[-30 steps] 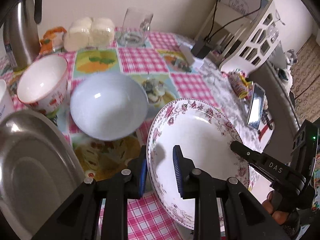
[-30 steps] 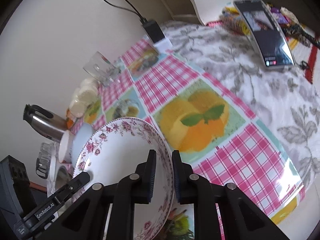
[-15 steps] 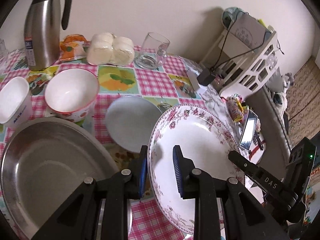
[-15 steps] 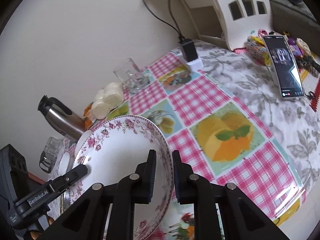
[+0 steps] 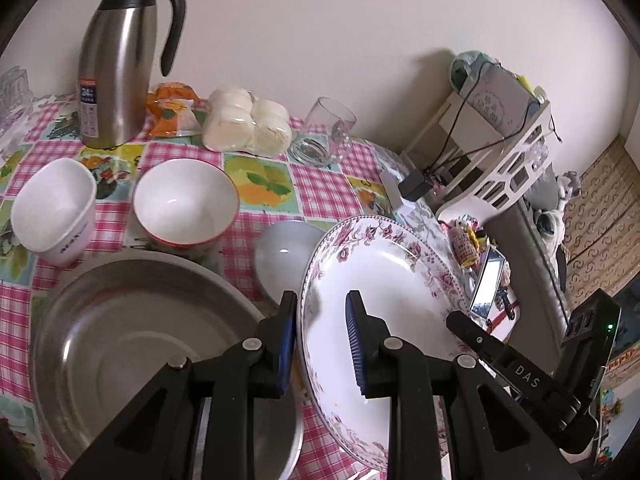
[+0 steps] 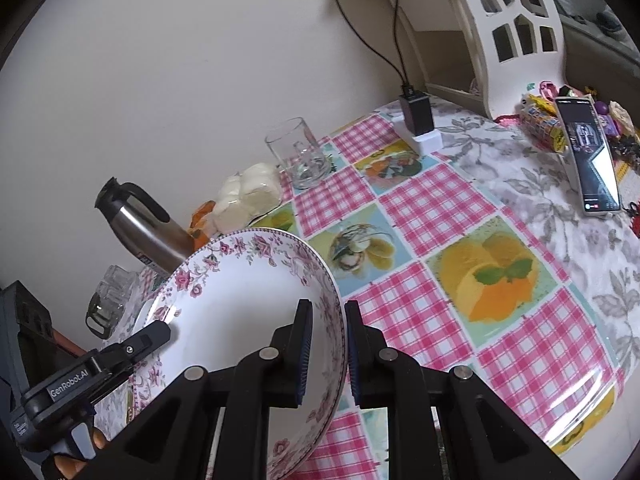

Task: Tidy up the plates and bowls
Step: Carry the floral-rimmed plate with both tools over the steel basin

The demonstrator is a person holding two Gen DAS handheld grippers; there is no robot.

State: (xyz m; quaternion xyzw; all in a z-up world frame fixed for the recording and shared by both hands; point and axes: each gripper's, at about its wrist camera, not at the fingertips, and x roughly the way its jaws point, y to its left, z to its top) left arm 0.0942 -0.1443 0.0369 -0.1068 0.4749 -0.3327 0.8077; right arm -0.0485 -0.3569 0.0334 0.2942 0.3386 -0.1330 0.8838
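A wide white plate with a pink floral rim point(image 5: 384, 276) point(image 6: 240, 300) hangs tilted above the table, held from two sides. My left gripper point(image 5: 320, 336) is shut on its left rim. My right gripper point(image 6: 325, 344) is shut on the opposite rim and shows in the left wrist view at the plate's right edge point(image 5: 480, 336). Below the plate sit a pale blue bowl point(image 5: 284, 256), a white bowl with a red rim point(image 5: 184, 204), a white square bowl point(image 5: 56, 216) and a large steel basin point(image 5: 132, 336).
Along the wall stand a steel thermos jug point(image 5: 116, 60), a bag of white buns point(image 5: 248, 124), an orange packet point(image 5: 172, 108) and a glass mug point(image 5: 324, 132). A charger point(image 6: 418, 118), a phone point(image 6: 592, 156), snack packets point(image 6: 544, 120) and a white rack point(image 6: 500, 20) occupy the right side.
Both grippers have lifted the floral plate up and away from the table. The bowls and steel basin now appear smaller and lower, and the thermos has come fully into view.
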